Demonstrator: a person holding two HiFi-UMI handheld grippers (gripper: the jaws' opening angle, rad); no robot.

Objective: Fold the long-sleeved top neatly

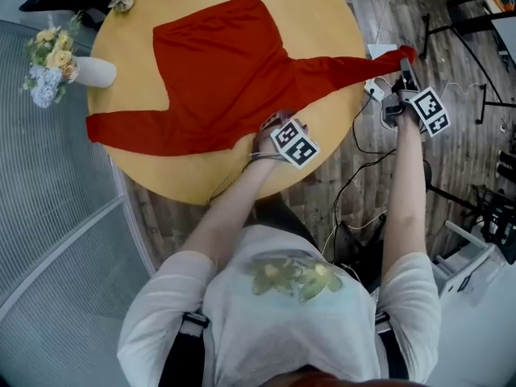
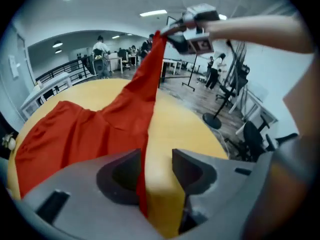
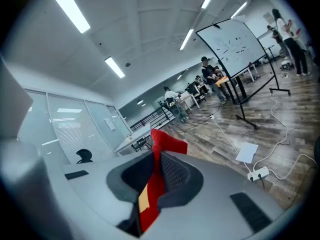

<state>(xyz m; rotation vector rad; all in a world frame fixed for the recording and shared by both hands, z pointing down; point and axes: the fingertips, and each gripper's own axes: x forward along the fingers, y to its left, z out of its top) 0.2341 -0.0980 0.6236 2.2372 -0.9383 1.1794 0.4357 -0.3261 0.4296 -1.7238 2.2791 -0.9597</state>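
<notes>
Top (image 1: 218, 79), red and long-sleeved, spread on round table (image 1: 339, 22), one sleeve (image 1: 339, 67) stretched past right edge, cuff clamped in right gripper (image 3: 159, 156). Left gripper (image 2: 156, 158) at near edge, jaws apart, cloth loose between them.

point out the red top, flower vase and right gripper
red long-sleeved fabric top (image 1: 218, 79): head view, chest panel
white vase of flowers (image 1: 95, 72): head view, vase body
right gripper (image 3: 156, 159): right gripper view, between fingertips

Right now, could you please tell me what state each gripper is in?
Left gripper: open, the red top's edge passing between its fingers.
Right gripper: closed on the top's sleeve cuff.
</notes>
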